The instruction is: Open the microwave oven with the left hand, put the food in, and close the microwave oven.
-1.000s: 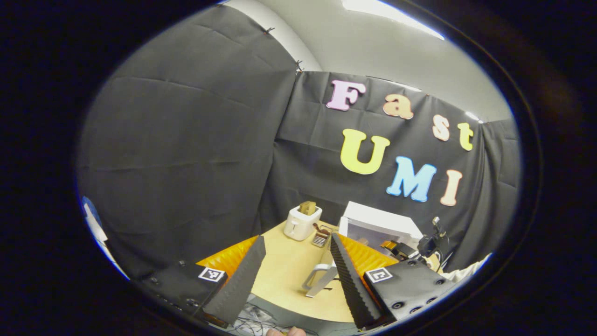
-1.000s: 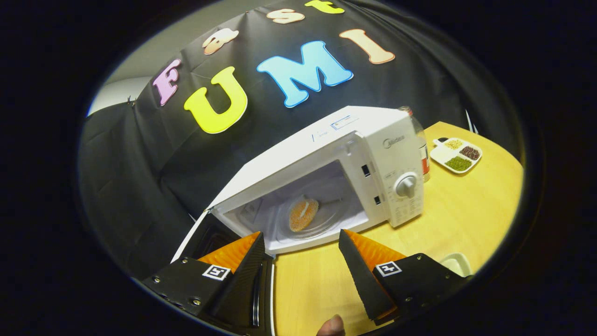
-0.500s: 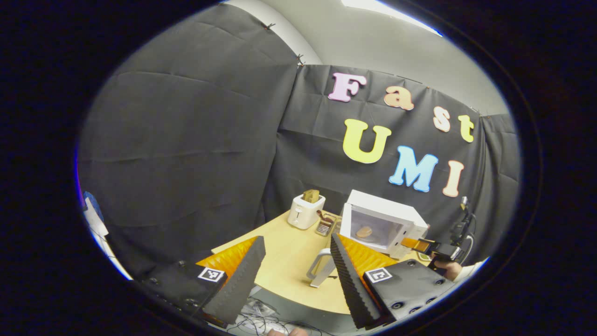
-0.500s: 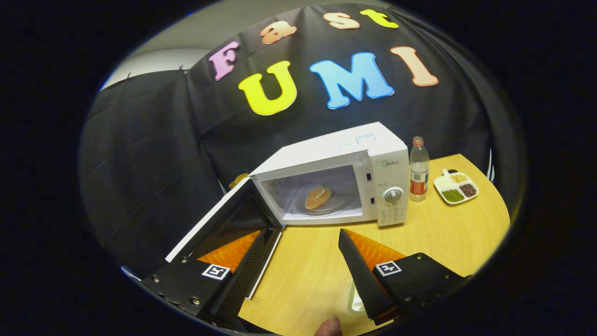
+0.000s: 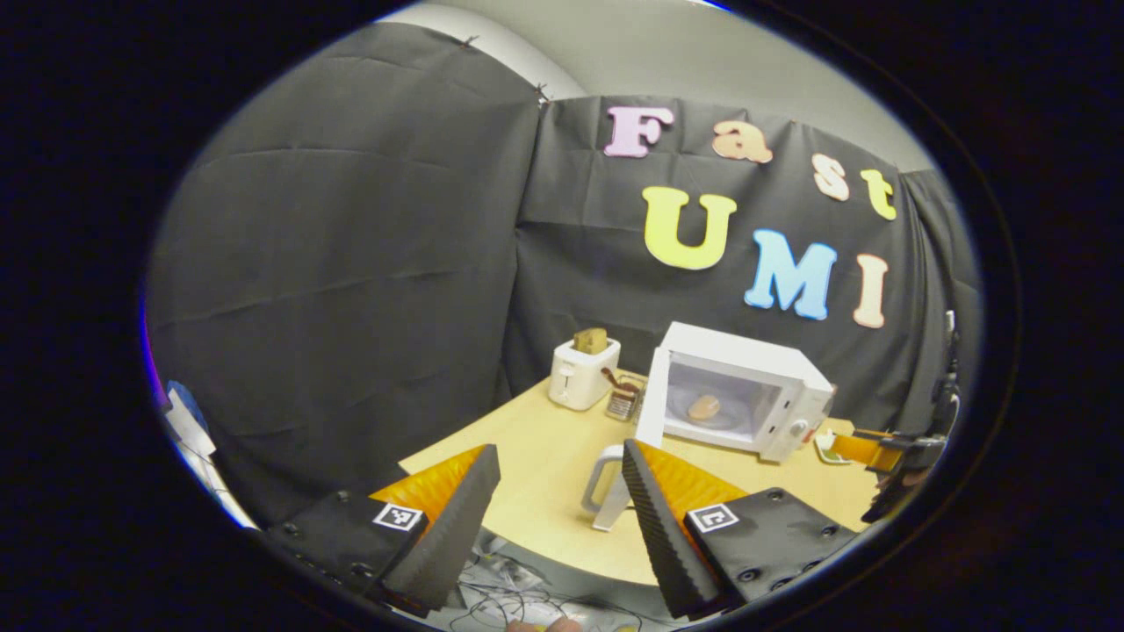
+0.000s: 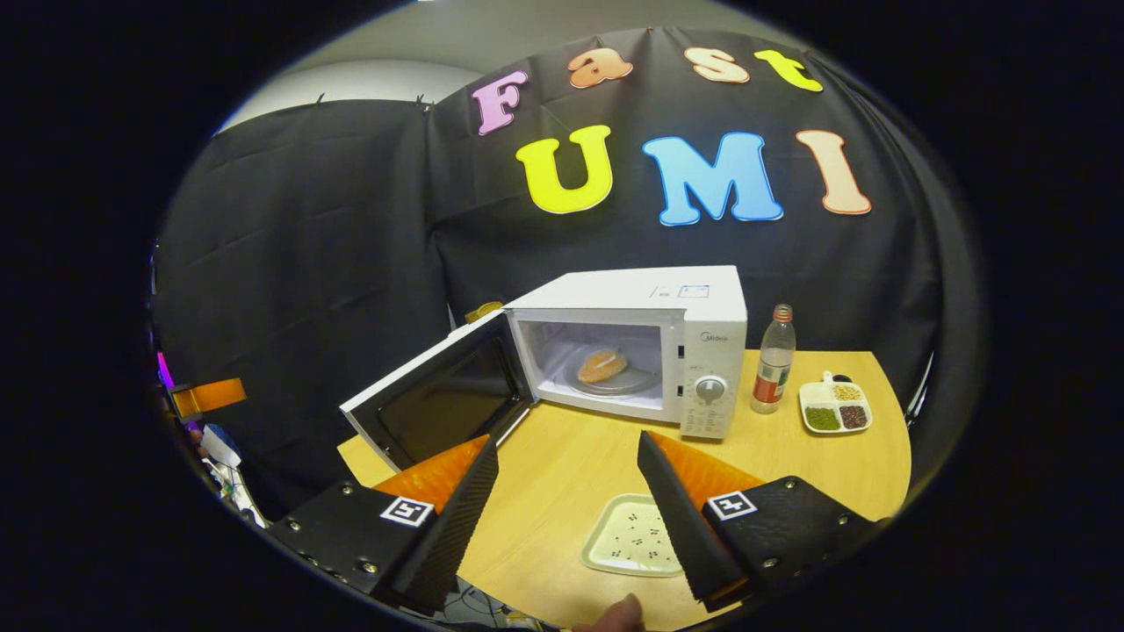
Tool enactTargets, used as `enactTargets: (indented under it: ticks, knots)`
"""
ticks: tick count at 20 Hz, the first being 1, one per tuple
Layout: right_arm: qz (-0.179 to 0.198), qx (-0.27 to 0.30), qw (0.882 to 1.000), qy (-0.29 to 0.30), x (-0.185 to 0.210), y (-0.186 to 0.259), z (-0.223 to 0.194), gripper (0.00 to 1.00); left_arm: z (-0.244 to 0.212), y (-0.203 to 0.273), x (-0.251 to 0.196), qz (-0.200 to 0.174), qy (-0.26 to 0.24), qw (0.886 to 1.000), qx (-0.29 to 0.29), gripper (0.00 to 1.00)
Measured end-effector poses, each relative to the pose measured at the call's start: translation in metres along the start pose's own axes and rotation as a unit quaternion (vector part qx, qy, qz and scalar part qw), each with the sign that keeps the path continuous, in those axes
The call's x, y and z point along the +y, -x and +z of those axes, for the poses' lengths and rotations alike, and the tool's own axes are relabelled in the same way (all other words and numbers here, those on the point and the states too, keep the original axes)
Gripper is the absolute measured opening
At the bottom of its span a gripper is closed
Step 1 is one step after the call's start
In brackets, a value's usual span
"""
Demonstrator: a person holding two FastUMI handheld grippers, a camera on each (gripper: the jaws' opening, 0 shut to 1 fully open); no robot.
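Black cloth backs my wooden tabletop [image 6: 790, 456], where the microwave oven [image 6: 650, 342] stands with its door [image 6: 439, 395] swung wide and the food [image 6: 602, 365] on the glass plate inside. I hold both the left tool [image 5: 553, 518] and right tool [image 6: 566, 513] spread, empty, off the near edge, a small tray [image 6: 632, 544] beneath the right.

Black cloth [image 6: 290, 237] hangs in creased panels around the booth, meeting at a corner seam at 12 o'clock in the left gripper view. Above it, a pale grey wall [image 5: 702, 53] rises toward 12 o'clock. A light wood table [image 6: 790, 456] with a rounded edge fills the lower half of the right gripper view. Cables [image 5: 500, 597] lie tangled below the table's near edge at 6 o'clock.
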State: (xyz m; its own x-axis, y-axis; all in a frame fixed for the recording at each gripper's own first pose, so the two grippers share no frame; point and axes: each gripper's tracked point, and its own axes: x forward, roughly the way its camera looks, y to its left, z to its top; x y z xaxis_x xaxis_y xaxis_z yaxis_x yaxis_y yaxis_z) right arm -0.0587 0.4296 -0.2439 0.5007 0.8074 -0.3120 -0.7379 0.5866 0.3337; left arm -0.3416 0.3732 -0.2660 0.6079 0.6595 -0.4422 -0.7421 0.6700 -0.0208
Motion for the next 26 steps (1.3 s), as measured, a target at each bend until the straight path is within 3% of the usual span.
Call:
enactTargets:
  ticks: [1, 5, 7, 8, 9, 10, 13, 14, 15, 16, 18, 23, 26]
  knots:
    - [-0.001, 0.0, 1.0, -0.001, 0.001, 0.004, -0.001, 0.98, -0.003, -0.018, 0.002, -0.005, -0.008, 1.0, 0.006, 0.99]
    - [-0.034, 0.019, 0.999, 0.002, 0.009, 0.021, -0.01, 0.98, -0.02, -0.099, 0.015, -0.018, -0.038, 0.999, 0.032, 0.89]
    - [-0.063, 0.027, 0.998, 0.01, 0.011, 0.025, -0.011, 0.98, -0.04, -0.141, 0.027, -0.028, -0.045, 0.997, 0.06, 0.89]
    - [-0.078, 0.032, 0.996, 0.009, 0.011, 0.026, -0.011, 0.98, -0.054, -0.16, 0.032, -0.034, -0.049, 0.995, 0.084, 0.99]
    - [-0.092, 0.039, 0.995, 0.007, 0.012, 0.027, -0.014, 0.98, -0.066, -0.175, 0.033, -0.042, -0.053, 0.993, 0.1, 0.89]
    - [-0.104, 0.043, 0.994, 0.004, 0.013, 0.03, -0.014, 0.98, -0.075, -0.185, 0.033, -0.053, -0.055, 0.991, 0.111, 0.9]
    - [-0.146, 0.031, 0.989, 0.001, 0.008, 0.042, -0.009, 0.98, -0.09, -0.198, 0.017, -0.091, -0.061, 0.986, 0.126, 0.89]
    - [-0.151, 0.038, 0.988, -0.006, 0.009, 0.046, -0.015, 0.98, -0.093, -0.203, 0.015, -0.091, -0.073, 0.985, 0.125, 1.0]
    - [-0.156, 0.048, 0.986, -0.011, 0.008, 0.05, -0.021, 0.98, -0.093, -0.199, 0.006, -0.103, -0.081, 0.984, 0.123, 0.88]
    - [-0.164, 0.053, 0.985, -0.012, 0.004, 0.054, -0.024, 0.98, -0.094, -0.196, -0.005, -0.117, -0.082, 0.982, 0.12, 0.94]
    - [-0.179, 0.052, 0.982, -0.016, -0.003, 0.066, -0.021, 0.98, -0.099, -0.189, -0.031, -0.145, -0.081, 0.978, 0.123, 0.94]
    - [-0.186, 0.036, 0.982, -0.017, -0.023, 0.09, -0.019, 0.98, -0.097, -0.181, -0.112, -0.2, -0.116, 0.965, 0.121, 0.94]
    - [-0.18, 0.043, 0.982, -0.03, -0.047, 0.109, -0.023, 0.98, -0.082, -0.186, -0.154, -0.206, -0.144, 0.962, 0.105, 0.94]
